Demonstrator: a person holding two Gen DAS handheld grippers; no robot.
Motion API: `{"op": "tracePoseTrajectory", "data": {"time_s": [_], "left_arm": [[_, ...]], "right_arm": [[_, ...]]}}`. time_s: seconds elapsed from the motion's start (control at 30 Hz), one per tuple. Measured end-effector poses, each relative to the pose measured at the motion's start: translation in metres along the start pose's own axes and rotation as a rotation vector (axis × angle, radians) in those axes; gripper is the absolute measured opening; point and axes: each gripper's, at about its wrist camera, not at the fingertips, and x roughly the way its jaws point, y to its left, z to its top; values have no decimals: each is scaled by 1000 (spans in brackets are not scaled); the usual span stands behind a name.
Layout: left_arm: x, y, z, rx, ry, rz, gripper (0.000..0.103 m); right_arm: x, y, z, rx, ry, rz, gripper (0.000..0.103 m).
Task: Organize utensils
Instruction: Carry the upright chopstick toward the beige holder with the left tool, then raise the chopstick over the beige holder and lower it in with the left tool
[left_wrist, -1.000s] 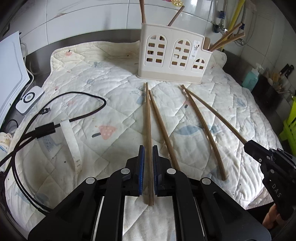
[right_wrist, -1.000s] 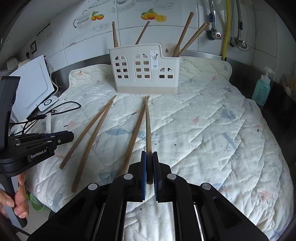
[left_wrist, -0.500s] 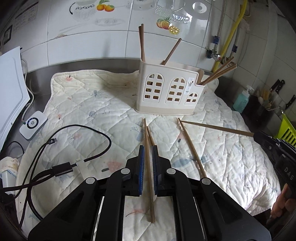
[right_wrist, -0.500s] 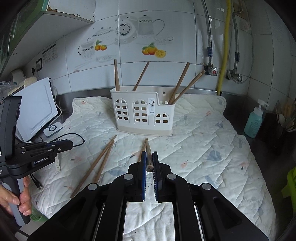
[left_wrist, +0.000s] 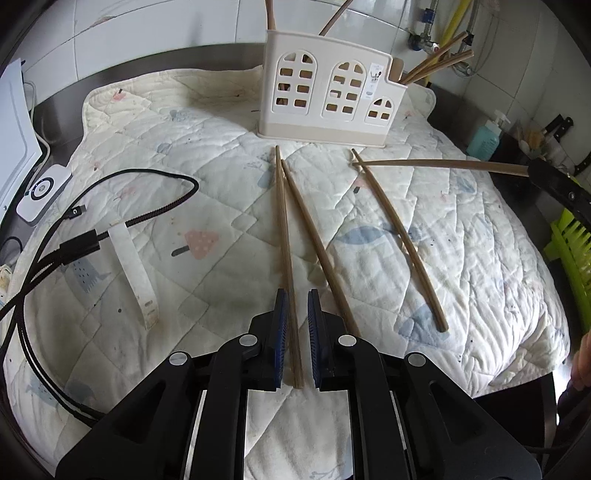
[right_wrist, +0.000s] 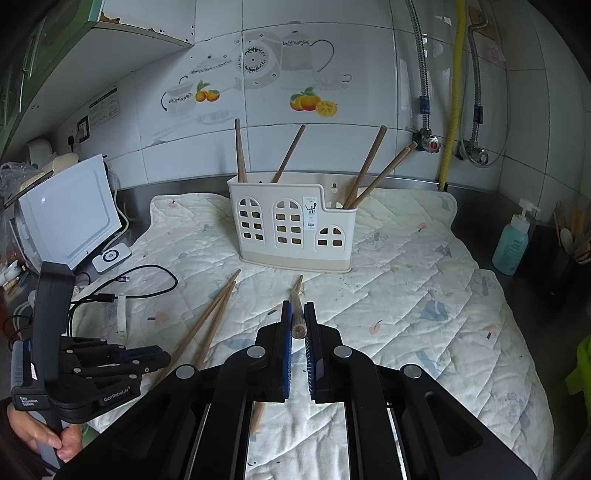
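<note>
Quilted mat (right_wrist: 424, 280) | left hand-held gripper (right_wrist: 157, 360) (reads "GenRobot.AI") | white holder (right_wrist: 295, 229)

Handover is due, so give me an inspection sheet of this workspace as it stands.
Surface: quilted mat on a steel counter.
Job's things: cream holder with chopsticks standing in it; middle chopstick and curved chopstick lie loose on the mat.
Clutter: white strap.
Grippers: left gripper has just been opening, with the lying chopstick between its fingers; right gripper is shut on the raised chopstick.
Cables: black cables on the mat's left part.
Surroundings: tiled wall, soap bottle, white puck.
</note>
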Motion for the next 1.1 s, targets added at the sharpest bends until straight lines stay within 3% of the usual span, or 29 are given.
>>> {"op": "tracePoseTrajectory", "data": {"time_s": [0.2,0.63,1.1], "left_arm": [[15,-1,-9,4,57,20,11],[10,2,-8,-29,42,16,6],[-45,-4,43,2,-176,-4,5]], "right_arm": [[0,0,-1,2,5,4,7],[-5,1,10,-13,-23,6,7],[-18,-3,55,-45,-94,40,7]]}}
